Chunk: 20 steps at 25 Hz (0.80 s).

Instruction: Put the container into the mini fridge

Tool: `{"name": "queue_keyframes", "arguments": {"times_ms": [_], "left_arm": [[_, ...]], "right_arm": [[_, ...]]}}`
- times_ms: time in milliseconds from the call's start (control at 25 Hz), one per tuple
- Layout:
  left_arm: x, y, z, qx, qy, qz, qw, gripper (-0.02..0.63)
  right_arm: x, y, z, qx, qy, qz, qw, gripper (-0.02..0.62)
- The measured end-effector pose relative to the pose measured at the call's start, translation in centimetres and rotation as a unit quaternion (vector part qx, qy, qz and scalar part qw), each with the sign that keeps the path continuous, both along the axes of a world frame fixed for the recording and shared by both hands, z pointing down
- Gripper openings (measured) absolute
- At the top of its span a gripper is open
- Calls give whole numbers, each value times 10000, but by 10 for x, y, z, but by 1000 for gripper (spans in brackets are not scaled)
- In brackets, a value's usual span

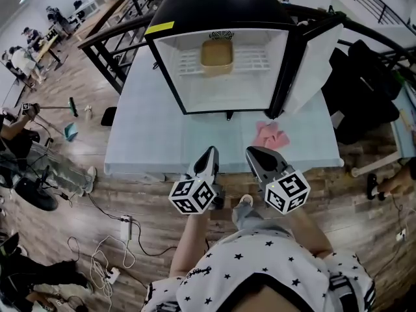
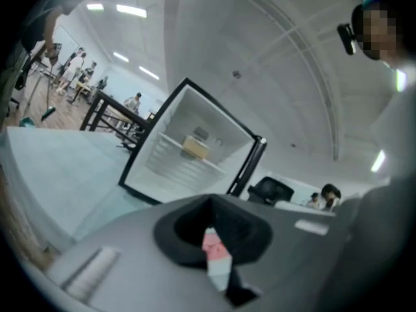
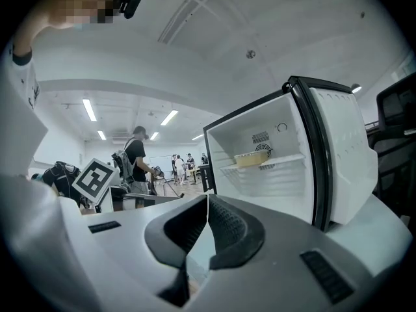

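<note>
Container [image 1: 216,56], tan and open-topped, sat on the wire shelf [image 1: 253,60] at the back of the mini fridge [image 1: 221,8], with no tool touching it. Door [image 1: 312,64] stood swung wide to the right, its inner face seen nearly edge-on. The fridge rested on a pale worktop [image 1: 149,135], with a pink cloth [image 1: 272,135] just below the door. Left tool [image 1: 211,152] and right tool [image 1: 253,153] were held off the worktop's near edge, well apart from the fridge. Both had their jaws closed together, gripping nothing. Left gripper view was blurred, and a pink-and-white sliver behind the jaws could not be identified. Marker cubes [image 1: 193,195] hid the hands.
</note>
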<state>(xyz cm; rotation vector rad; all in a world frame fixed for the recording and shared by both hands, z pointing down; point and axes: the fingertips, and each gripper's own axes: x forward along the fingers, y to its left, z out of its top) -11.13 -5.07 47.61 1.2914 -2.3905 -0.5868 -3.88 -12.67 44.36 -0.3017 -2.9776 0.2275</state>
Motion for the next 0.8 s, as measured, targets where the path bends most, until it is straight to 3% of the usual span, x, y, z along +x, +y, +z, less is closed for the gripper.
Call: {"name": "queue_keyframes", "arguments": {"times_ms": [280,800], "left_arm": [[58,25,22,-351,-105,79,9993,5],[140,65,41,-453,0,66,9990,5]], "right_arm": [[41,27,17,47,114,-4,9999,21],[110,64,26,197,176,-189,9995,21]]}}
